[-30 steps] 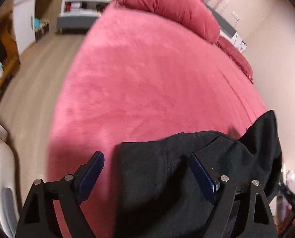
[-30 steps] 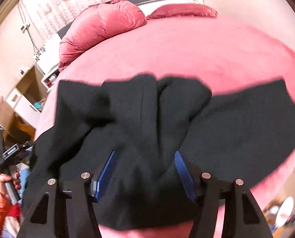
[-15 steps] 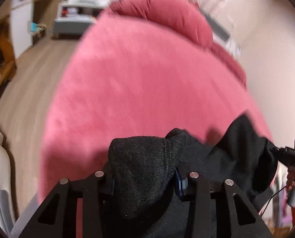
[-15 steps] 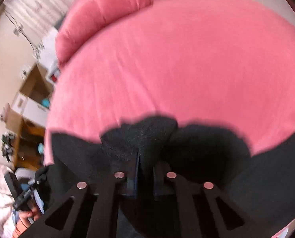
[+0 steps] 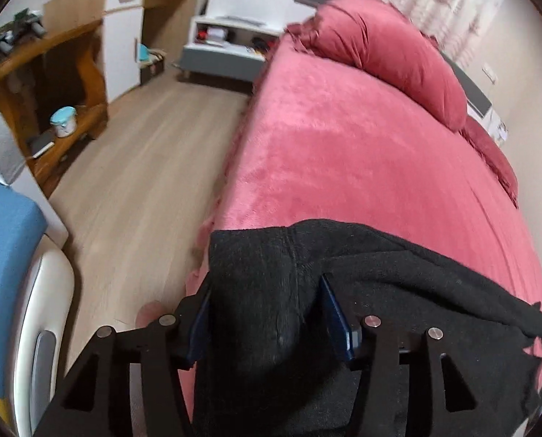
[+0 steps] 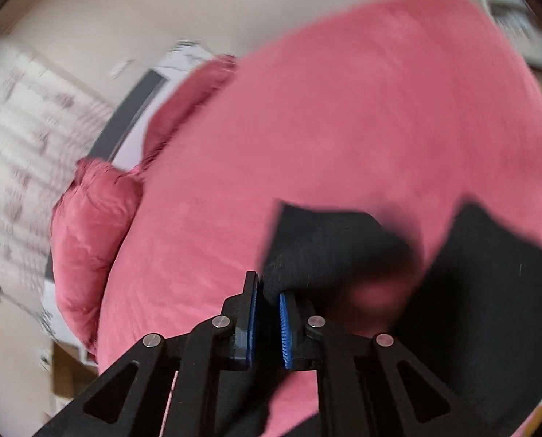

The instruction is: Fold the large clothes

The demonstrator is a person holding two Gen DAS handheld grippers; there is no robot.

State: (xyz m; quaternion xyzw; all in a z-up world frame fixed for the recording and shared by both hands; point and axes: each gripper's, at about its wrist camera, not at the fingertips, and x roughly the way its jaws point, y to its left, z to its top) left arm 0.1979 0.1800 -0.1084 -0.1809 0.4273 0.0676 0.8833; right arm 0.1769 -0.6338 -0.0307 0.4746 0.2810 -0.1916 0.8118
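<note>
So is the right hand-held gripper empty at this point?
No, the right hand-held gripper is pinched shut on a fold of the black garment, which trails off over the pink bedspread.

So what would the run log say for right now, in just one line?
step: folding | left claw: around a bunch of black garment, jaws just reopened a little | right claw: shut on garment edge | surface: pink bed

blurred: right wrist view | cut off: black garment (image 5: 380,291) bottom edge

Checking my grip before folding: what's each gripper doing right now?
Left gripper: shut on the black garment, jaws just eased wider.
Right gripper: shut on a pinch of the black garment.
</note>
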